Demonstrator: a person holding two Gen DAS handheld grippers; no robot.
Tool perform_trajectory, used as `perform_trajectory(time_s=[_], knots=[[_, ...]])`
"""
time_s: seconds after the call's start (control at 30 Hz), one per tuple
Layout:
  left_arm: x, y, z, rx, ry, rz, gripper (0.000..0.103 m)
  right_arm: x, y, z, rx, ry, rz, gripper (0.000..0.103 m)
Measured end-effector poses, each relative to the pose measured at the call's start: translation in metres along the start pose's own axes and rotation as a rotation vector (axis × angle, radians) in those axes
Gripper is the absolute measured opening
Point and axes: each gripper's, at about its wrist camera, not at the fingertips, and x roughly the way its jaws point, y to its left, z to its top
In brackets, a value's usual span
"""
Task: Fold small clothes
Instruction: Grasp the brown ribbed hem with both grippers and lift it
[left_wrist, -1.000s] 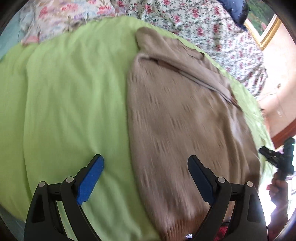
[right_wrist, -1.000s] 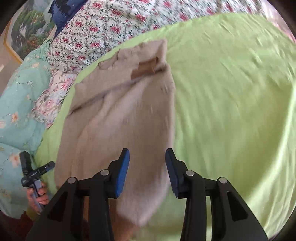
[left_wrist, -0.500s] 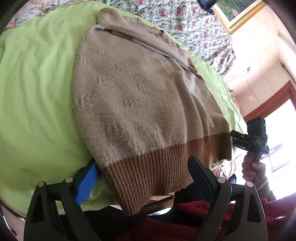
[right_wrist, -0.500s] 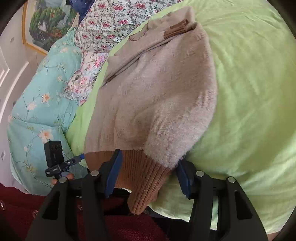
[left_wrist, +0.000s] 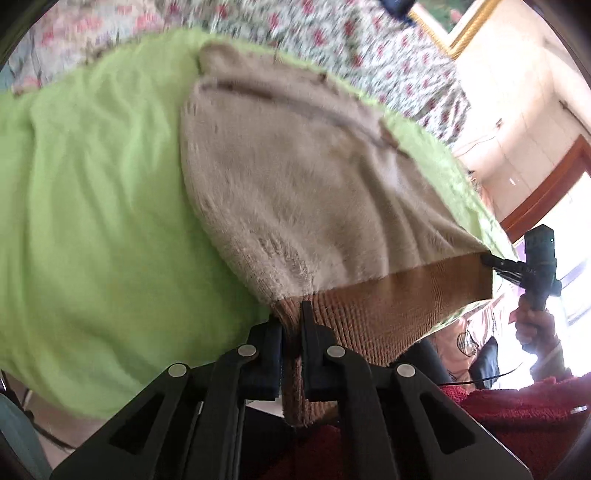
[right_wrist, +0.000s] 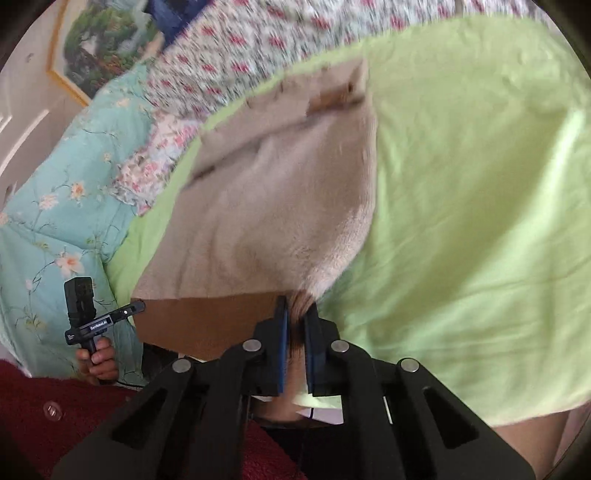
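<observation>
Both grippers have just snapped closed on the beige sweater (left_wrist: 314, 177), which lies flat on the green sheet (left_wrist: 92, 221) of the bed; the left gripper (left_wrist: 291, 325) pinches one corner of the brown ribbed hem (left_wrist: 388, 314); the right gripper (right_wrist: 297, 321) pinches the other corner; the hem hangs over the bed's near edge between them.

Left gripper (left_wrist: 291, 325), right gripper (right_wrist: 295, 317) clamped, angled down
</observation>
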Motion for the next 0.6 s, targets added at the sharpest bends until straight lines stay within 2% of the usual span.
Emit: perform_trajectory(time_s=[0.07,0.13,0.2,0.23,0.3,0.43,0.47,0.53,0.57,0.6], knots=[[-0.005,-0.001,0.0,0.018,-0.013,-0.005,0.006,-0.001,-0.003,-0.001,-0.023,0.029,-0.04,0.008],[0.003,0.002,-0.002,0.019,0.005,0.004,0.006,0.009,-0.011,-0.003,0.004,0.064,-0.022,0.008],[0.013,0.009,-0.006,-0.003,0.04,0.0,0.007,0.022,-0.019,-0.007,0.028,0.106,-0.002,0.013],[0.017,0.012,-0.008,-0.017,0.056,-0.005,0.011,0.025,-0.021,-0.009,0.033,0.112,-0.005,0.013],[0.022,0.018,-0.01,-0.046,0.083,-0.019,0.014,0.026,-0.025,-0.014,0.063,0.1,0.043,0.025],[0.028,0.02,-0.012,-0.075,0.101,-0.07,0.03,0.029,-0.034,-0.018,0.103,0.076,0.114,0.029],[0.03,0.019,-0.012,-0.068,0.097,-0.076,0.03,0.032,-0.033,-0.019,0.112,0.071,0.128,0.029],[0.033,0.013,-0.012,-0.05,0.084,-0.079,0.026,0.037,-0.03,-0.02,0.122,0.062,0.158,0.029],[0.033,0.011,-0.011,-0.036,0.07,-0.072,0.012,0.038,-0.026,-0.021,0.11,0.057,0.149,0.027],[0.033,0.009,-0.012,-0.029,0.064,-0.064,0.006,0.036,-0.022,-0.022,0.092,0.051,0.131,0.014]])
